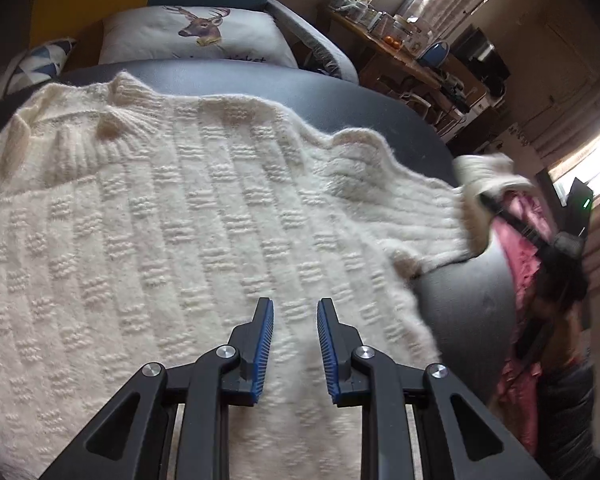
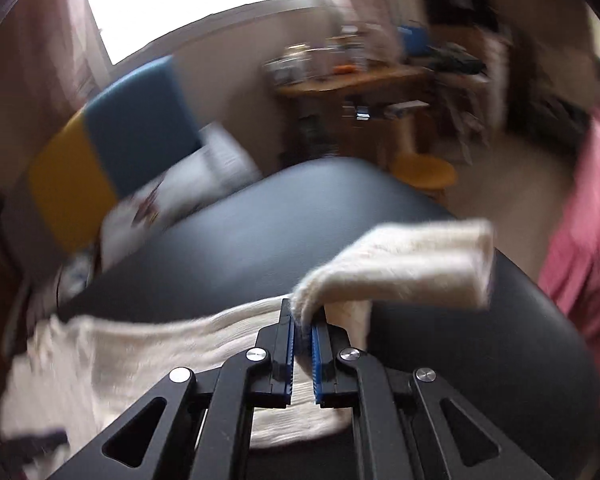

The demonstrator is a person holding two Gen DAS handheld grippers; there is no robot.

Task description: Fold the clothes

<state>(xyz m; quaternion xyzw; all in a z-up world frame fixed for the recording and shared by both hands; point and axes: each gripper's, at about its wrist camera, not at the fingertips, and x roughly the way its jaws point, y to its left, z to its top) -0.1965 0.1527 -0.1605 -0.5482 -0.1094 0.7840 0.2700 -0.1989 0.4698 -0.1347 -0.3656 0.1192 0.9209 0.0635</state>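
A cream knitted sweater [image 1: 172,216] lies spread flat on a dark padded table [image 1: 340,96], its ribbed collar at the far left. My left gripper [image 1: 295,308] is open and empty, hovering just above the sweater's body. My right gripper [image 2: 305,314] is shut on the sweater's sleeve [image 2: 404,264] and holds it lifted above the table; the cuff end sticks out to the right. In the left wrist view the right gripper [image 1: 496,208] shows at the table's right edge with the sleeve end [image 1: 484,172] in it.
A deer-print pillow [image 1: 196,36] and a patterned cushion [image 1: 40,60] lie beyond the table's far edge. A cluttered wooden desk [image 1: 396,52] stands at the back right, a round stool [image 2: 424,172] beside it. The person in pink [image 2: 588,216] stands at the right.
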